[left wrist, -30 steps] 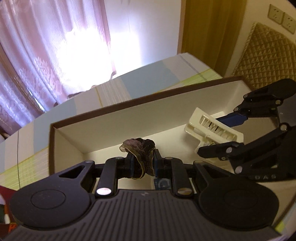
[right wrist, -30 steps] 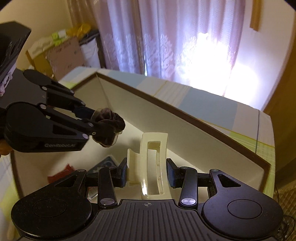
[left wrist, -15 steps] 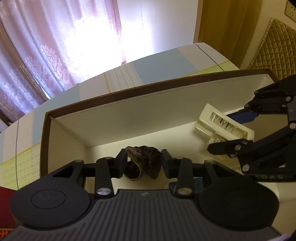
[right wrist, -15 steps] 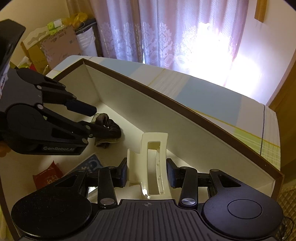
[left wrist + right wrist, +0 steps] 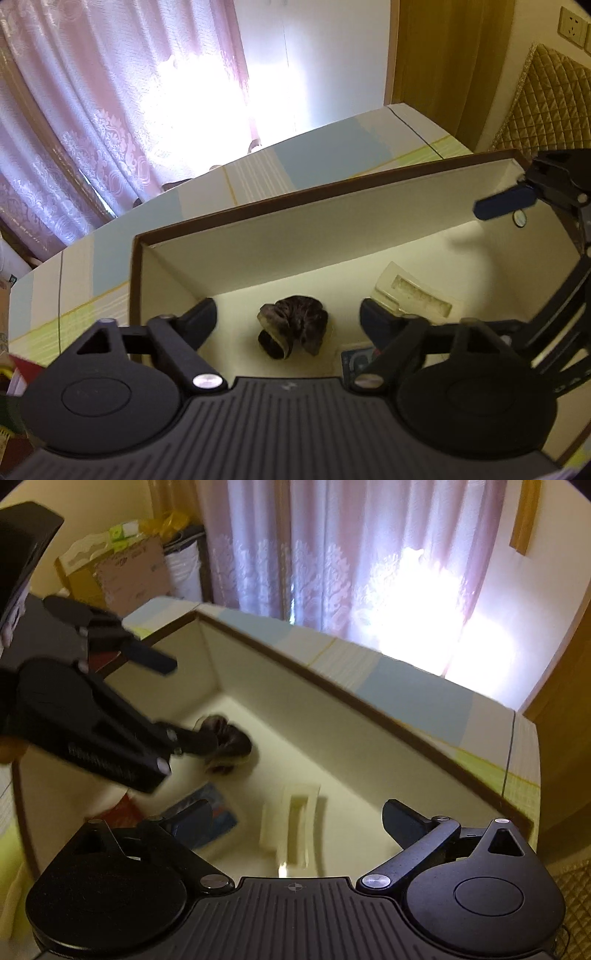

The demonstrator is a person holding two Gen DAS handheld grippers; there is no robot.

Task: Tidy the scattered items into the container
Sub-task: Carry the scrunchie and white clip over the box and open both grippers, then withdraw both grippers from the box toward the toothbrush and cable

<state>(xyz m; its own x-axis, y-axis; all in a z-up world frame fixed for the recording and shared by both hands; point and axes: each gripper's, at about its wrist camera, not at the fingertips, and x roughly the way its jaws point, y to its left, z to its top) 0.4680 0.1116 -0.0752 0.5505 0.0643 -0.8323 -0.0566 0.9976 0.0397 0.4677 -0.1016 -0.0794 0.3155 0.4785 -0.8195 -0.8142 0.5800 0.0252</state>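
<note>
Left gripper [image 5: 288, 319] spread wide, nothing held, above dark scrunchie [image 5: 293, 328] lying on box [image 5: 332, 243] floor. Right gripper [image 5: 295, 818] also spread, empty, over cream hair claw clip [image 5: 291, 834] resting on the floor. Blue packet [image 5: 207, 812] beside clip, red packet [image 5: 123, 806] near left wall.

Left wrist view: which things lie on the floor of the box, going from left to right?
dark scrunchie → blue packet, mostly hidden behind the left tool's finger → cream hair claw clip
</note>
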